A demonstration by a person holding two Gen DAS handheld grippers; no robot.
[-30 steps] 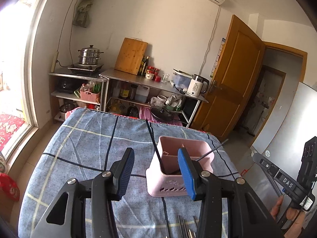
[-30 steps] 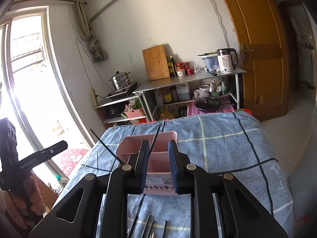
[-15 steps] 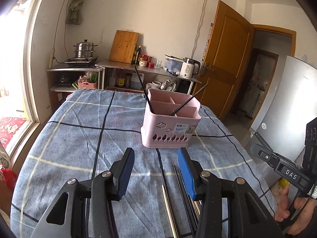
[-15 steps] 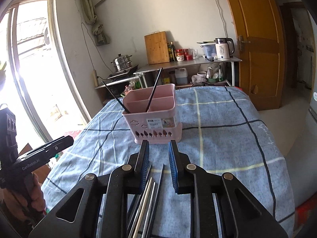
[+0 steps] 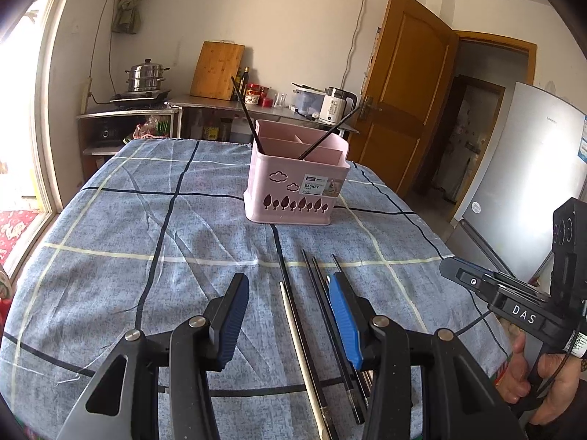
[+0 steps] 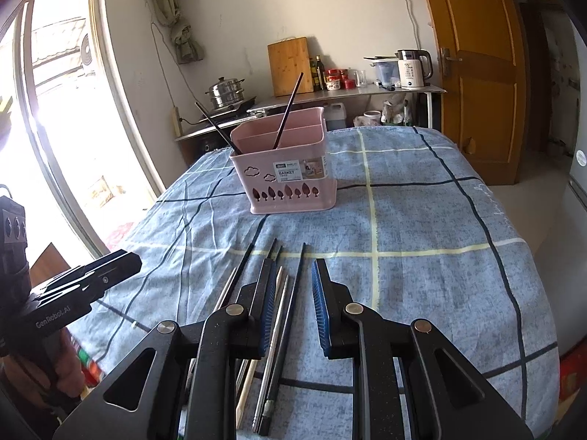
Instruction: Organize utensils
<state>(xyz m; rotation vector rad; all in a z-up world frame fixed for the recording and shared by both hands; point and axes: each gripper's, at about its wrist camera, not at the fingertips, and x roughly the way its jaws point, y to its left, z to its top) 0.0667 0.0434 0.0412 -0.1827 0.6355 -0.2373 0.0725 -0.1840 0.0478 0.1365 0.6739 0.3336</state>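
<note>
A pink utensil basket (image 5: 297, 183) (image 6: 290, 172) stands mid-table with two black chopsticks (image 5: 244, 110) (image 6: 290, 110) leaning in it. Several loose chopsticks (image 5: 304, 322) (image 6: 279, 308), black and metal, lie side by side on the cloth in front of it. My left gripper (image 5: 288, 286) hovers low over them, open, nothing between its blue pads. My right gripper (image 6: 293, 271) is also open with a narrower gap, above the same chopsticks and holding none. Each gripper shows at the edge of the other's view: the right gripper (image 5: 506, 300) in a hand, and the left gripper (image 6: 84, 286).
A blue plaid cloth (image 5: 146, 238) covers the table. Behind stand metal shelves with a steamer pot (image 5: 146, 77), a cutting board (image 5: 216, 69) and a kettle (image 5: 335, 110). A wooden door (image 5: 403, 102) and a fridge (image 5: 532, 190) are on the right, a window on the left.
Both grippers pulled back from the basket and dropped toward the table. The basket now sits farther off, and the loose chopsticks have come into view under the fingers. The jaws kept their width.
</note>
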